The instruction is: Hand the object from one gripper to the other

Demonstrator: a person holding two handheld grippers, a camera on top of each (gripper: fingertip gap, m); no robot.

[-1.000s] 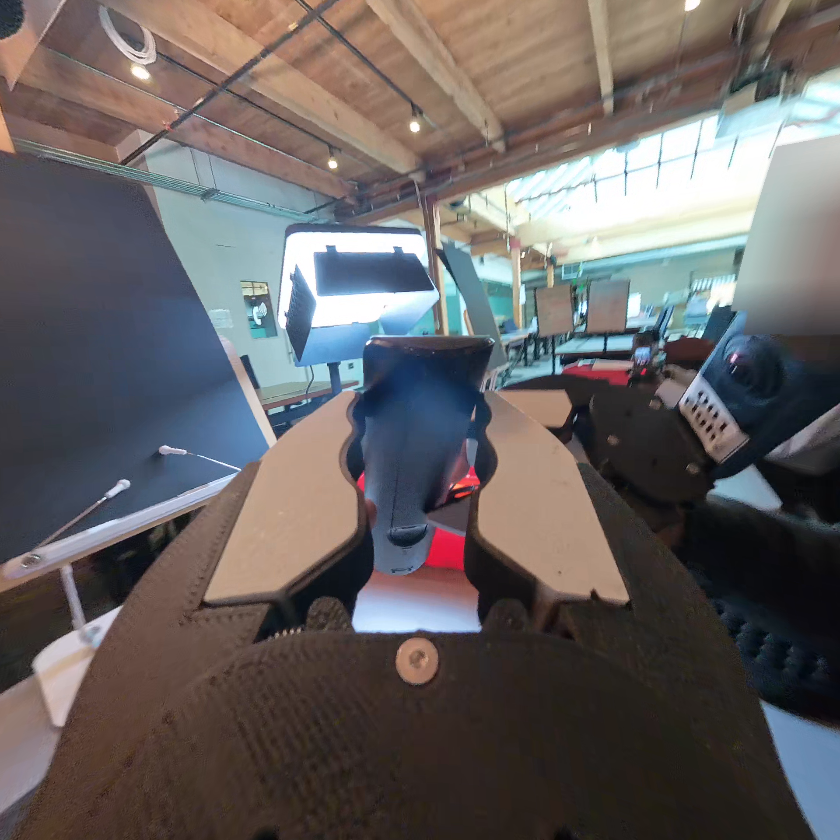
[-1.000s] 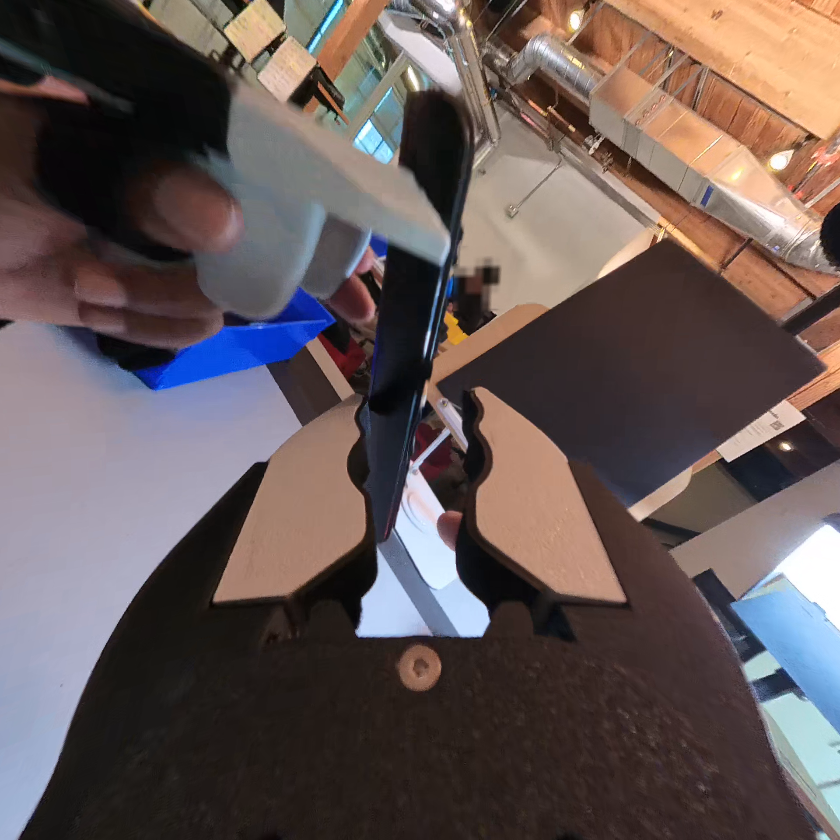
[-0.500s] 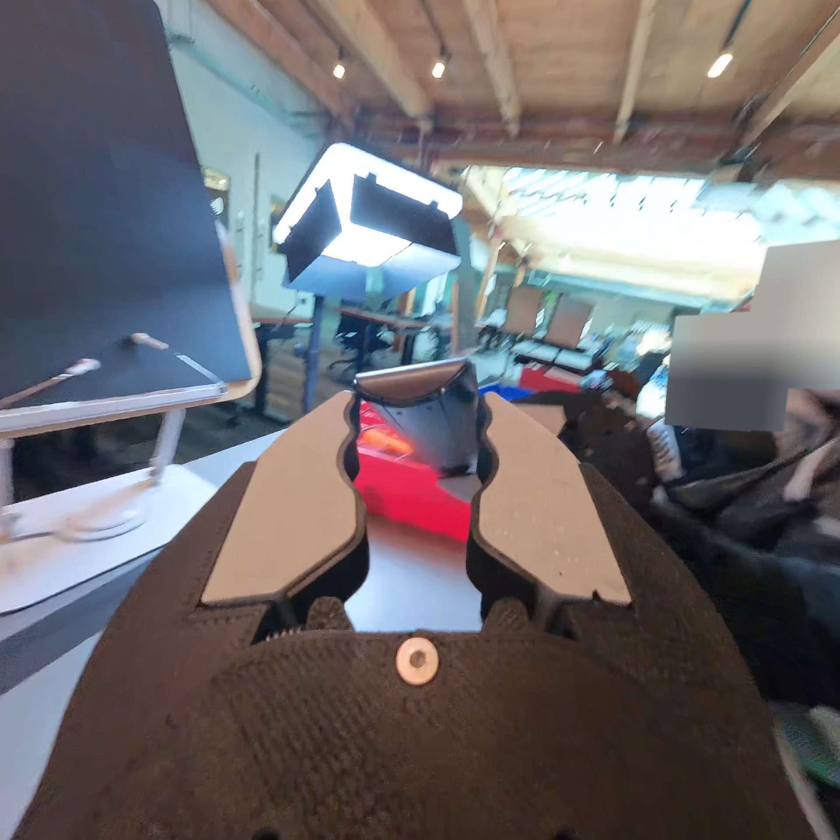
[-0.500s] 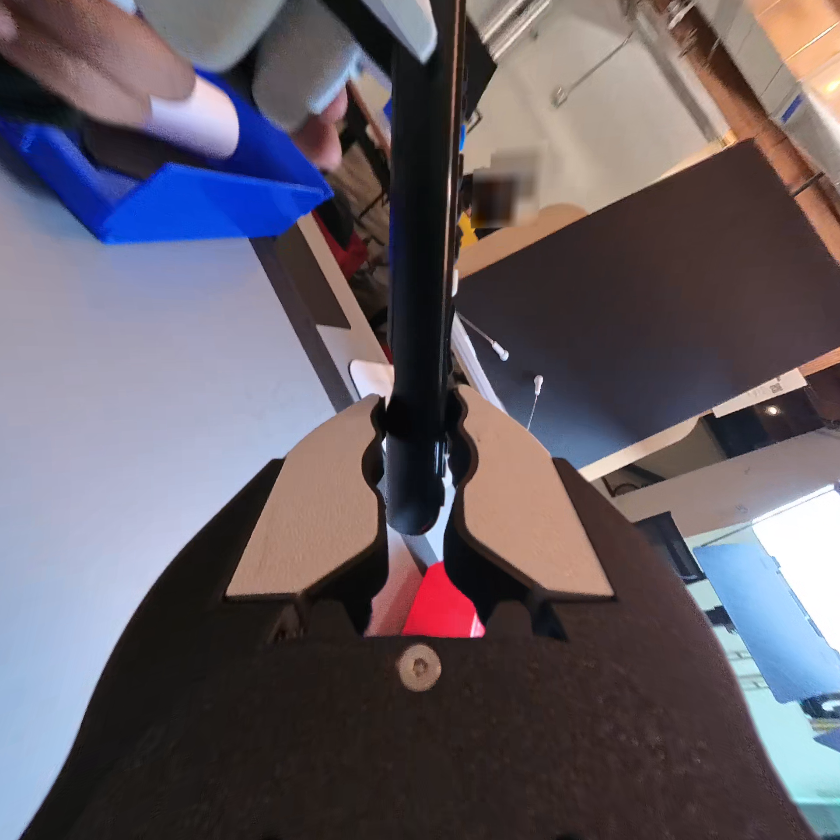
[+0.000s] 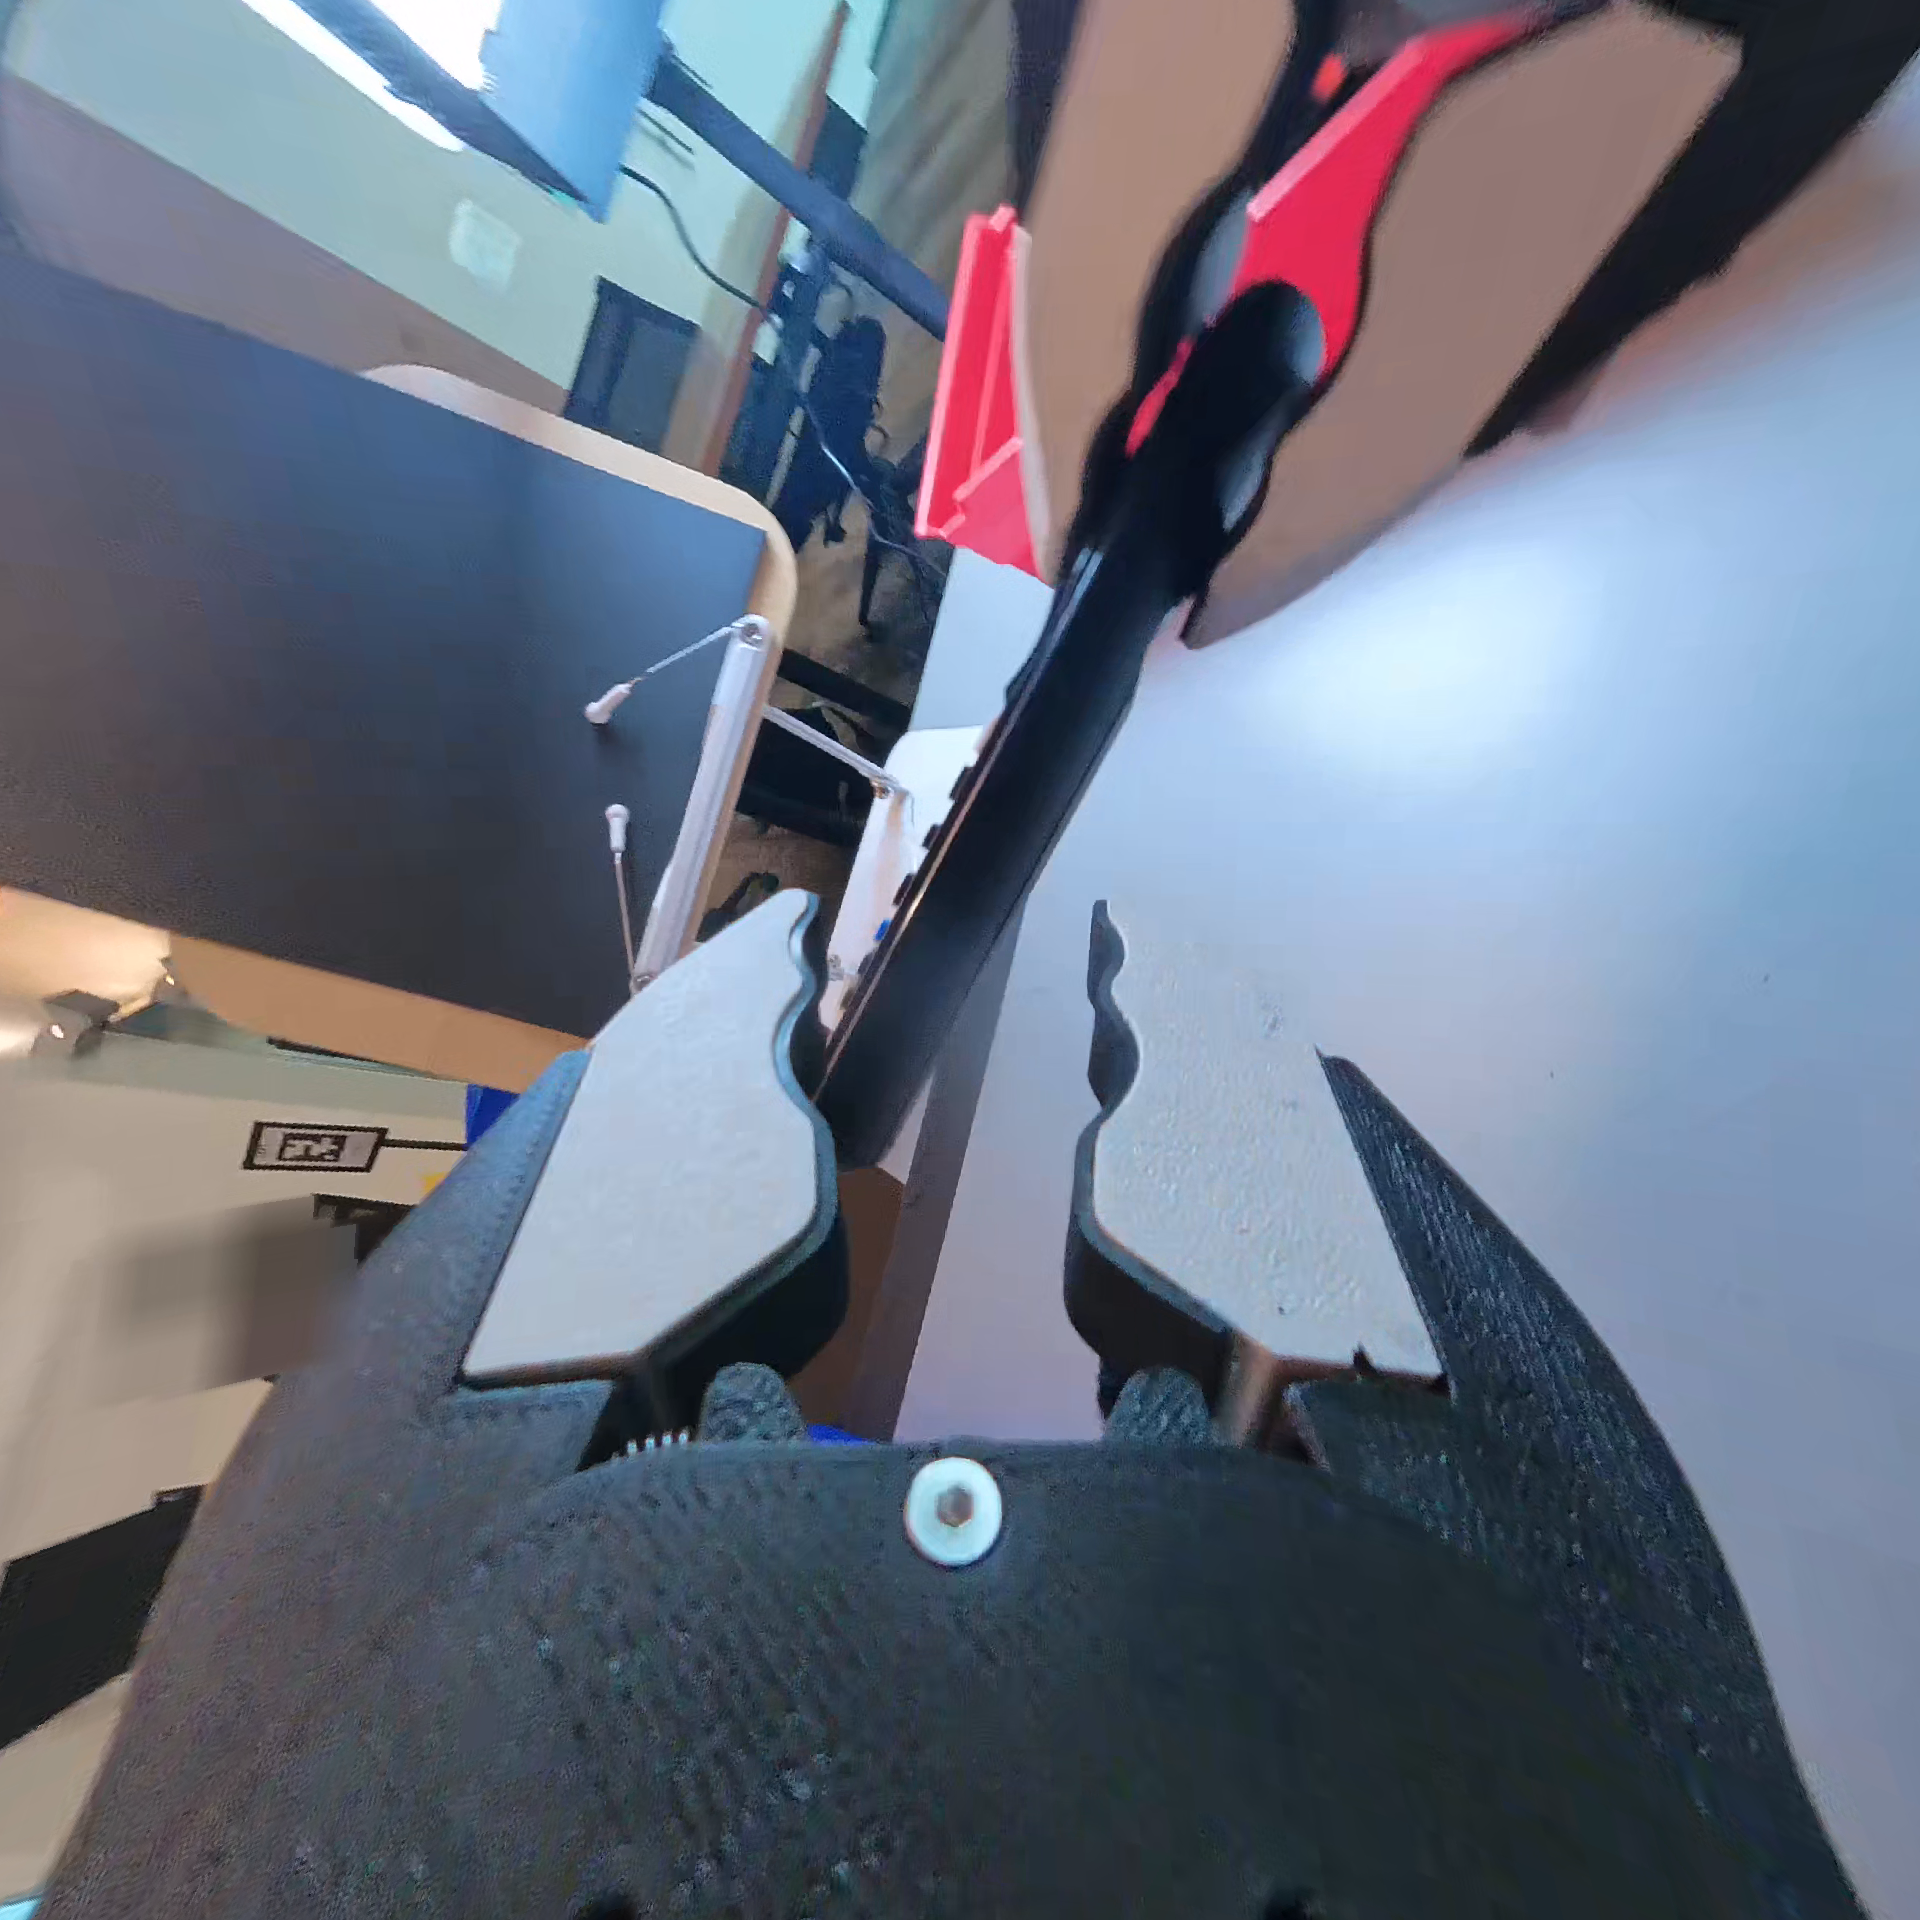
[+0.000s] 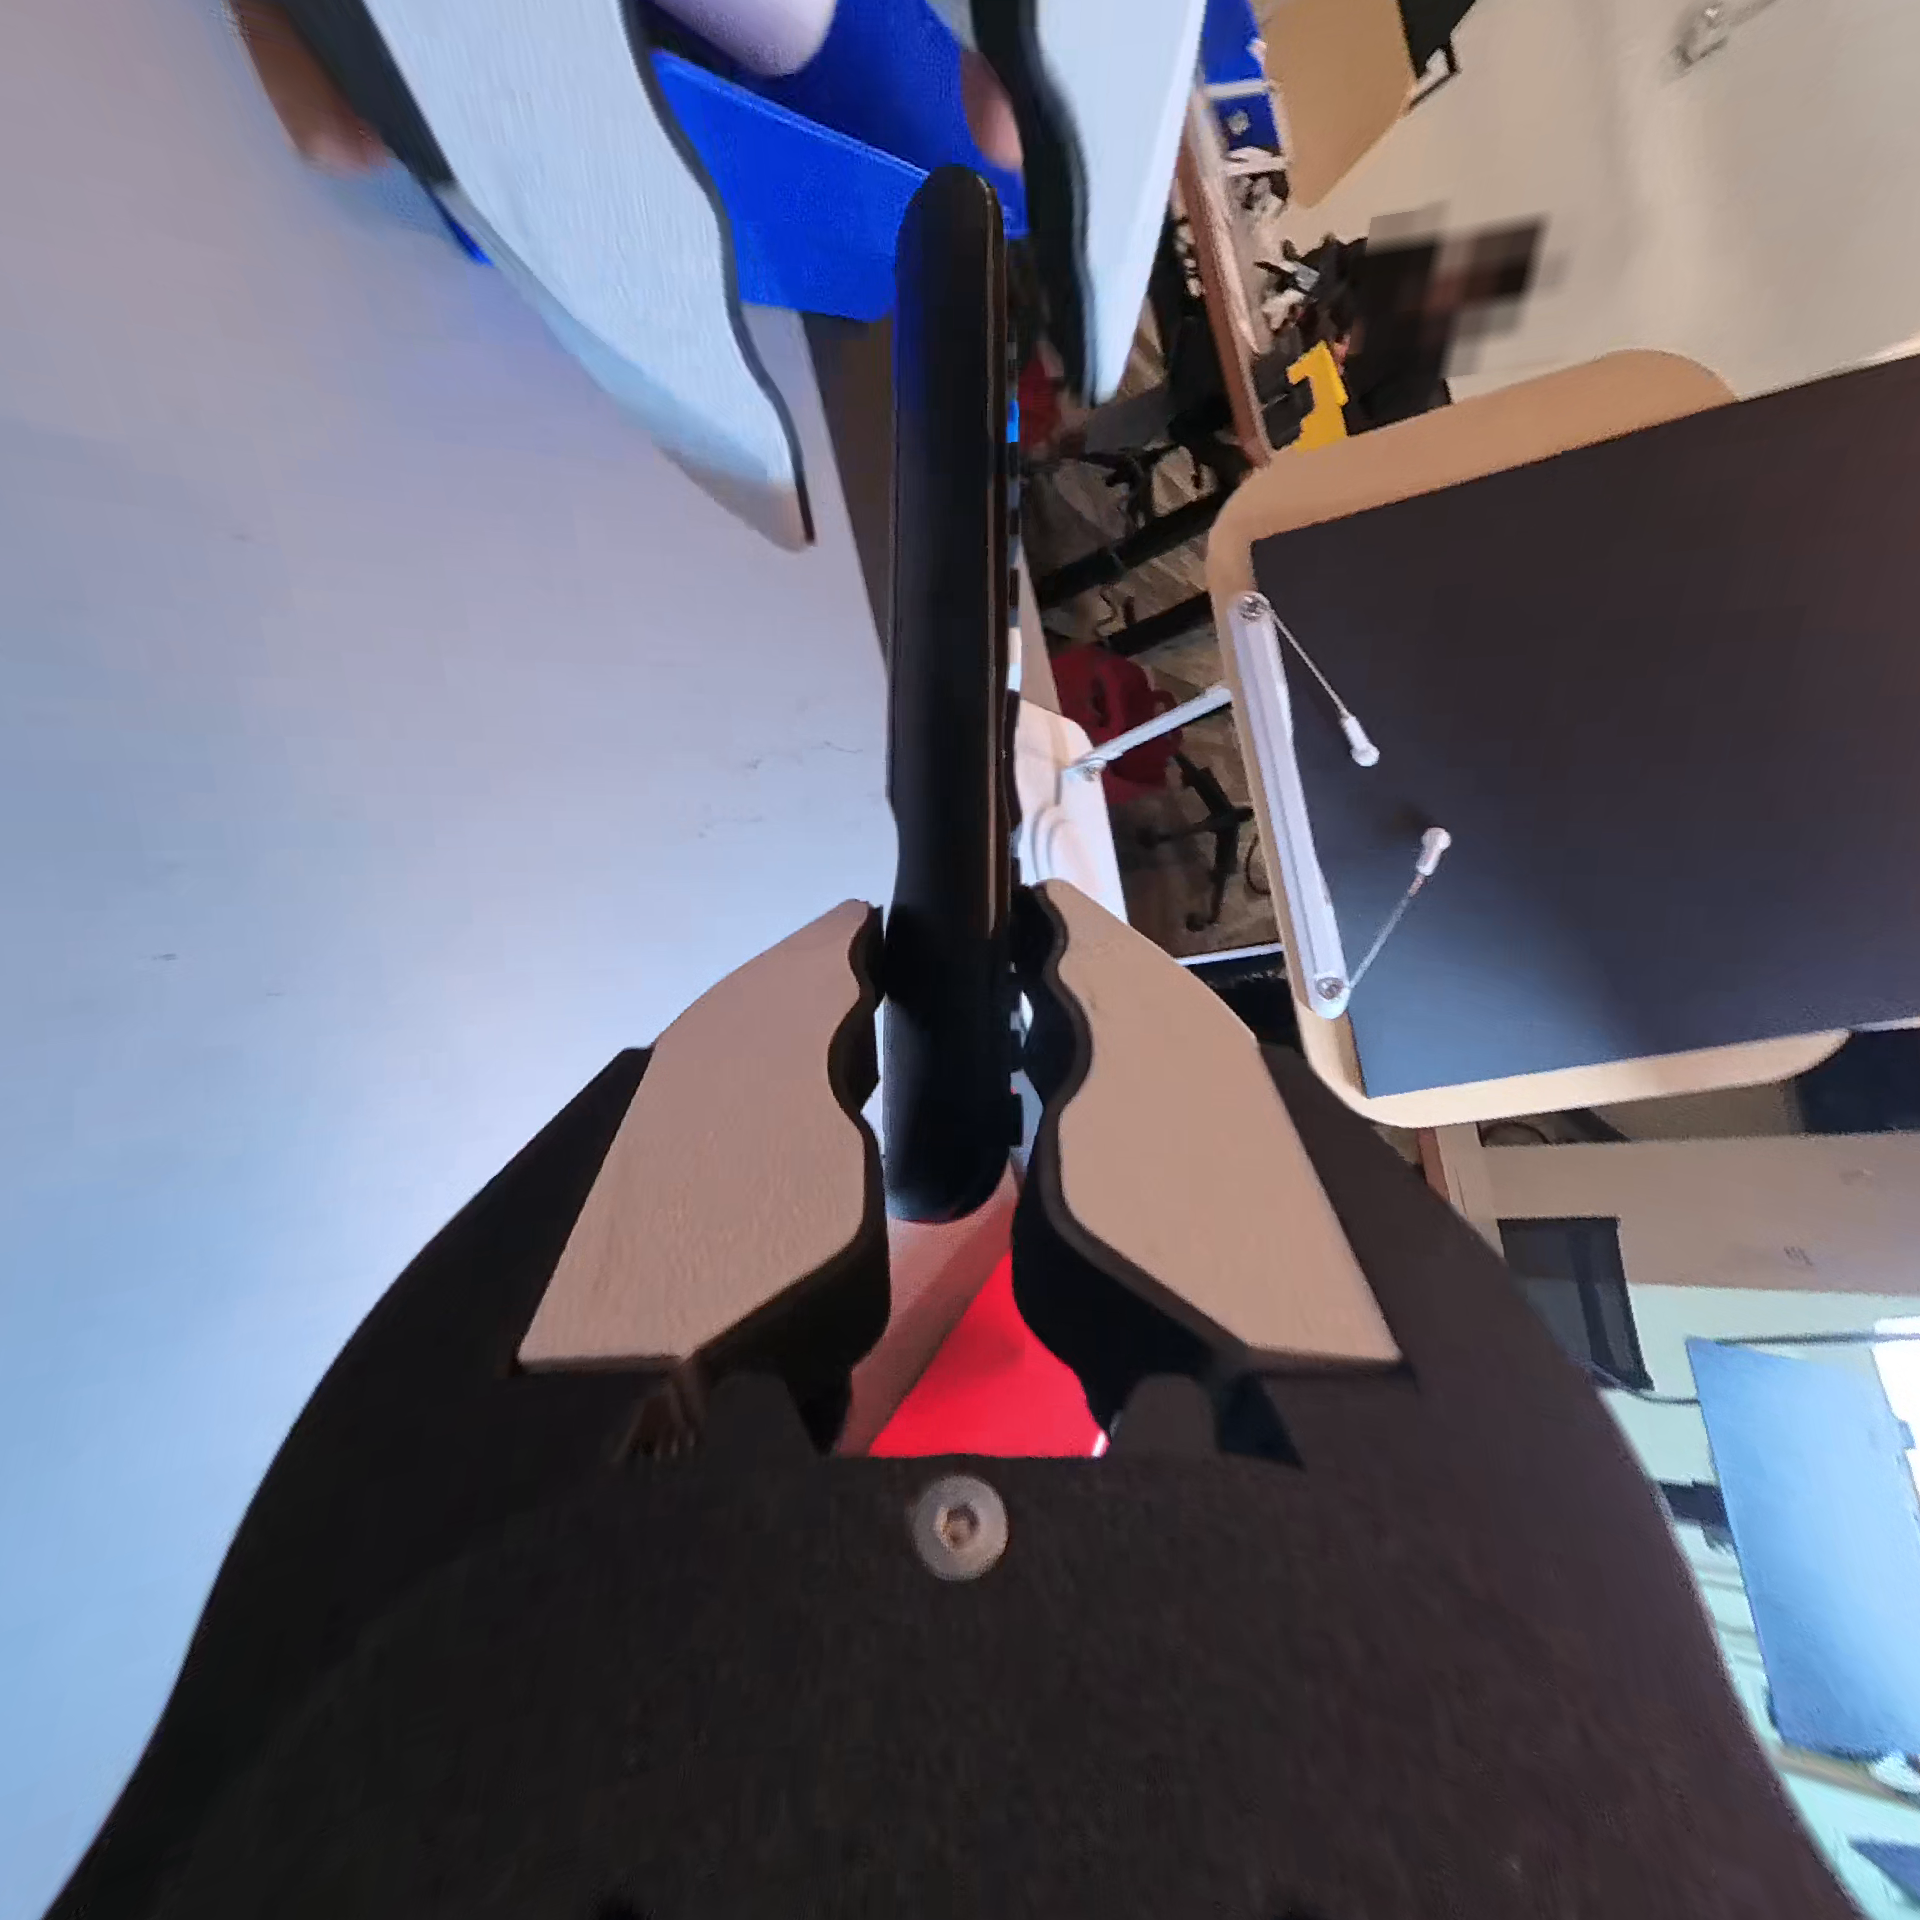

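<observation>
- Across the right half of the left wrist frame: one grey-white table (image 5: 1507, 831); same table fills the left side of the right wrist frame.
- One black board with a pale wood edge (image 5: 312, 644) at mid left; two thin white-tipped rods stand off it.
- Bins, two: one red bin (image 5: 971, 395) top centre of the left wrist frame, one blue bin (image 6: 821, 208) top centre of the right wrist frame.
- One black-and-white code label on the wall, lower left of the left wrist frame; nothing readable, no brand seen on anything.
- One object: long flat black remote-like bar (image 6: 945, 665), buttons along one edge.
- Right gripper (image 6: 951, 977): fingers pinched on the bar's near end; the bar runs straight up the frame centre.
- Left gripper (image 5: 951, 997): fingers spread. The bar's end sits between them, against the left finger (image 5: 665, 1164), clear of the right one.
</observation>
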